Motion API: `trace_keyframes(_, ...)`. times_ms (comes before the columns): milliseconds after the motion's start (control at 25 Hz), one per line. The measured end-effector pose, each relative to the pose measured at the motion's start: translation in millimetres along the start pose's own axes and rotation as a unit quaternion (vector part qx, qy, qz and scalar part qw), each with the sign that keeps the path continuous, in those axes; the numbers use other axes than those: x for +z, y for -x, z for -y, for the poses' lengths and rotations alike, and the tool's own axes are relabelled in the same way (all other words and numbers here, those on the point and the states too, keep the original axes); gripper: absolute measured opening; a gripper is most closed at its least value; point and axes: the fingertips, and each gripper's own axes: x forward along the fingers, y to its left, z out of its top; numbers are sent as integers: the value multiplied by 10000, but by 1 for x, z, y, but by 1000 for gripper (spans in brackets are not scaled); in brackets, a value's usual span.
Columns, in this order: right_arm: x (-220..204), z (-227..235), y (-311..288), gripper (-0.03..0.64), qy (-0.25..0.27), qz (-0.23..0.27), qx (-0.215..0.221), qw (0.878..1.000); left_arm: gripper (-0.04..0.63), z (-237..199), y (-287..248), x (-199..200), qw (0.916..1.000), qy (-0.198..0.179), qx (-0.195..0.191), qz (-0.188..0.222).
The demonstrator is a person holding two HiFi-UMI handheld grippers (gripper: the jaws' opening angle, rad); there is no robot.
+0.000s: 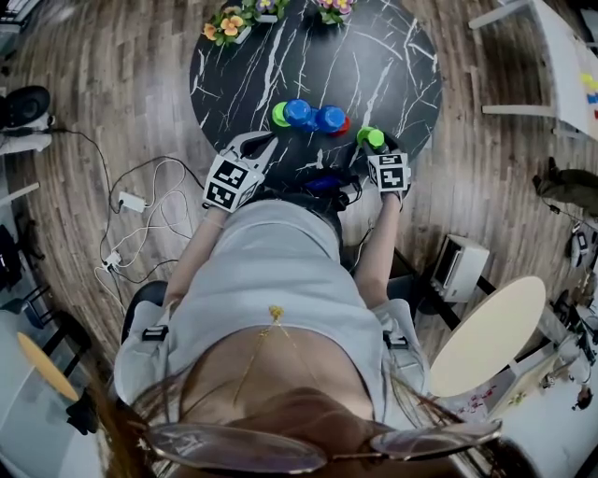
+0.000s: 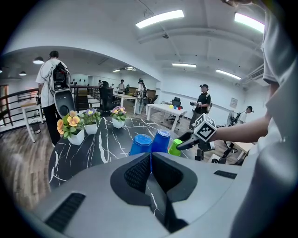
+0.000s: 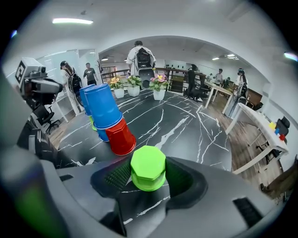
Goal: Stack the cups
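Observation:
On the black marble table (image 1: 392, 56) stand upturned cups: a green cup (image 1: 279, 115), a blue cup (image 1: 298, 112) and a blue cup over a red cup (image 1: 343, 125). The right gripper view shows that stack, blue (image 3: 103, 108) on red (image 3: 122, 138). Another green cup (image 3: 148, 168) stands upturned near the front edge, and my right gripper (image 3: 148, 179) has its pads against both of its sides (image 1: 371, 138). My left gripper (image 2: 150, 163) is shut and empty, hovering short of the two blue cups (image 2: 141, 144). It is at the table's near edge (image 1: 263, 143).
Small flower pots (image 1: 227, 22) line the table's far edge. Cables and a power strip (image 1: 132, 202) lie on the wooden floor at the left. A round cream table (image 1: 488, 334) is at the right. Several people (image 2: 52, 83) stand in the room behind.

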Motion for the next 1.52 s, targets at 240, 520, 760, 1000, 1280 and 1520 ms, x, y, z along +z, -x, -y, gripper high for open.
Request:
trace_keyframes(240, 3, -3, 7, 235, -111, 38, -21, 9999, 32, -2, 2, 0, 10000, -43, -54, 39)
trace_keyframes(520, 15, -3, 19, 235, -171, 182, -76, 9997, 32, -5, 3, 0, 9999, -46, -123, 66)
trace_keyframes(760, 37, -1, 36, 235, -114, 409, -166, 9990, 32, -7, 5, -1, 9997, -63, -208, 86)
trace_keyframes(1000, 64, -2, 55, 235, -37, 634, -223, 9977, 32, -11, 7, -1, 9995, -64, -265, 133)
trace_keyframes(1280, 95, -9, 73, 235, 2, 896, -214, 9957, 32, -17, 12, 0, 9994, -67, -308, 163)
trace_keyframes(1520, 117, -15, 87, 235, 142, 967, -250, 9949, 32, -21, 13, 0, 9991, -67, -372, 168)
